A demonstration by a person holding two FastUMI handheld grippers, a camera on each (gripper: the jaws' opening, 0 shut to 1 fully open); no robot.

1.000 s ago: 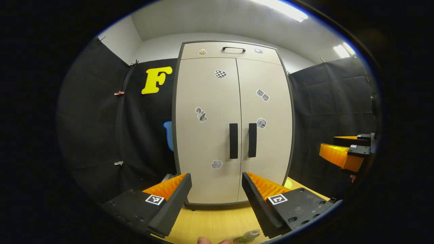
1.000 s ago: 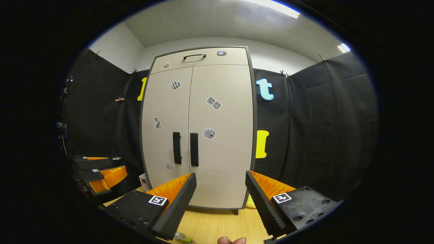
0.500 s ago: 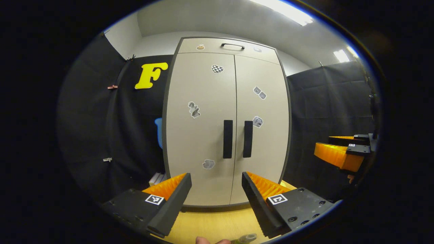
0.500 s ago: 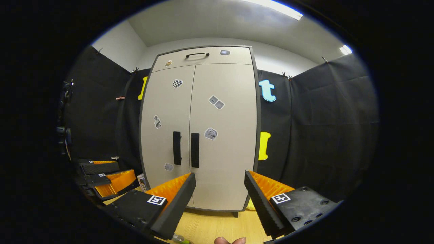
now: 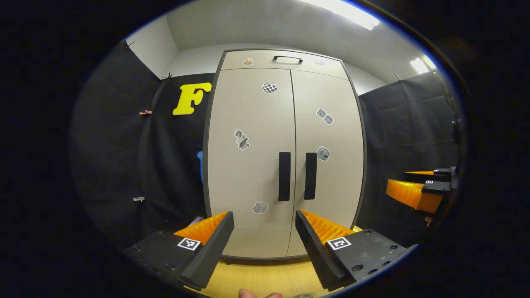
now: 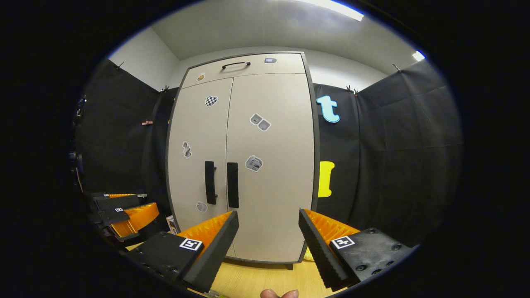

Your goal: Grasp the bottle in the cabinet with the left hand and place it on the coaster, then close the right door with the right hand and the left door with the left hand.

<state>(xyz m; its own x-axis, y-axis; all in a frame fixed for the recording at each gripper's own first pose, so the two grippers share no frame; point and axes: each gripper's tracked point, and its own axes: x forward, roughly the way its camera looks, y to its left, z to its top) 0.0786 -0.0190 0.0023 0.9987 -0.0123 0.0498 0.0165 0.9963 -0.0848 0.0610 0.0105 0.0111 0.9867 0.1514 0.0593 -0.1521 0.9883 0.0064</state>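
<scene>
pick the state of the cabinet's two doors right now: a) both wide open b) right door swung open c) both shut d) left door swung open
c: in the left gripper view the left door and right door of the cabinet lie flush, their two dark handles side by side at the seam, and the right gripper view shows the same closed front.

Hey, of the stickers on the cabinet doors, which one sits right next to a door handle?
The grey cube-like sticker on the right door, just beside that door's black handle. The other stickers sit well away from both handles.
</scene>
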